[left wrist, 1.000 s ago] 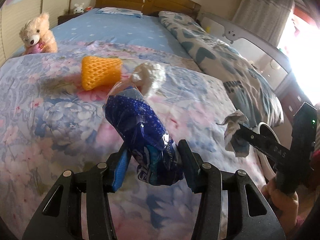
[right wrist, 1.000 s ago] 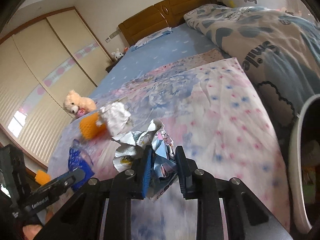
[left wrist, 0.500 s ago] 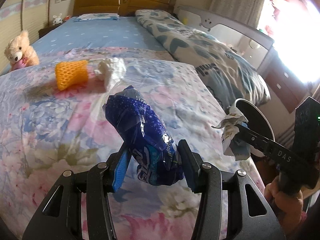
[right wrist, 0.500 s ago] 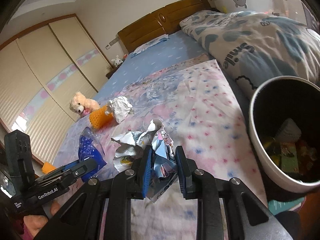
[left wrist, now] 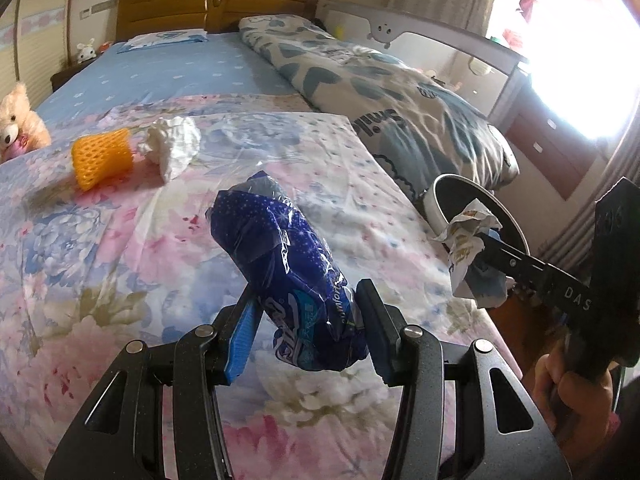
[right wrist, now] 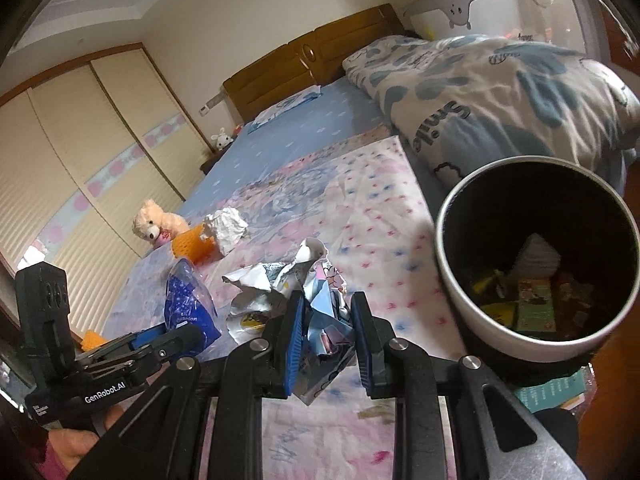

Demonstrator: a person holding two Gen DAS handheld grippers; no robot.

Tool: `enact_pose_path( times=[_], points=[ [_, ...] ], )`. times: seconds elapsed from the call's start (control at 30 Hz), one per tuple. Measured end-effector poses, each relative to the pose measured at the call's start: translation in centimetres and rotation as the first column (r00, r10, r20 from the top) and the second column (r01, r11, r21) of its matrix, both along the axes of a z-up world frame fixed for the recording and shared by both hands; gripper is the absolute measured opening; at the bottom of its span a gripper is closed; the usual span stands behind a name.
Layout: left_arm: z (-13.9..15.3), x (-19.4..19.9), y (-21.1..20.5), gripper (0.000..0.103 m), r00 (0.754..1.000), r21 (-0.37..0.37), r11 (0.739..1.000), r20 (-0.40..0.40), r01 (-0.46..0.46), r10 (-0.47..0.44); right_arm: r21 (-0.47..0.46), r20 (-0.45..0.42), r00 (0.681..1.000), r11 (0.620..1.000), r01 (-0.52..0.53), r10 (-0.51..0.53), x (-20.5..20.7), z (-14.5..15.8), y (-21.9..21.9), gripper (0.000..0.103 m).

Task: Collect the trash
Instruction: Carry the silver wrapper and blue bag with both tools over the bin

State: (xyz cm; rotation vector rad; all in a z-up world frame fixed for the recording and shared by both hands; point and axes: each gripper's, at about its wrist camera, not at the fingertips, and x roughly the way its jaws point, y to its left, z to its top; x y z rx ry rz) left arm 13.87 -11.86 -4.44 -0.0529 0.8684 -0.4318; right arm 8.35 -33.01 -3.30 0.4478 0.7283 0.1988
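Note:
My left gripper [left wrist: 306, 320] is shut on a blue plastic wrapper [left wrist: 288, 264] and holds it above the floral bedspread [left wrist: 100, 240]. The wrapper also shows in the right wrist view [right wrist: 188, 304]. My right gripper [right wrist: 326, 322] is shut on a crumpled paper wrapper [right wrist: 288, 288], which also shows in the left wrist view [left wrist: 468, 240]. It sits left of the round trash bin [right wrist: 460, 288] beside the bed, which holds several scraps. An orange foam net [left wrist: 102, 158] and a white crumpled tissue [left wrist: 172, 146] lie on the bedspread further back.
A teddy bear [left wrist: 18, 122] sits at the bed's left edge. A rolled quilt [left wrist: 380, 96] lies along the right side. The wooden headboard [left wrist: 216, 4] is at the back. A wardrobe [right wrist: 100, 152] stands at the left. The bin [left wrist: 432, 200] stands past the bed's right edge.
Both grippers have swung right with their trash held. The trash bin has come fully into the right wrist view, and the foam net and tissue have slid left.

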Motion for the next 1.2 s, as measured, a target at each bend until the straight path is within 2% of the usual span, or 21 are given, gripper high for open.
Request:
enact_pose_path(
  times=[0.47,1.2],
  points=[
    [0.0,-0.7,-4.2,0.047,0.995,0.047,0.994,-0.003,0.102,-0.102,-0.001,0.011,0.999,0.999,0.044,-0.044,-1.5,0.2,-2.3,0.023],
    [0.2,-1.1,-12.2,0.047,0.967,0.104,0.962,0.004,0.253,-0.254,0.002,0.018,0.98,0.98,0.198,-0.198,-3.6,0.3,-10.2,0.024]
  ],
)
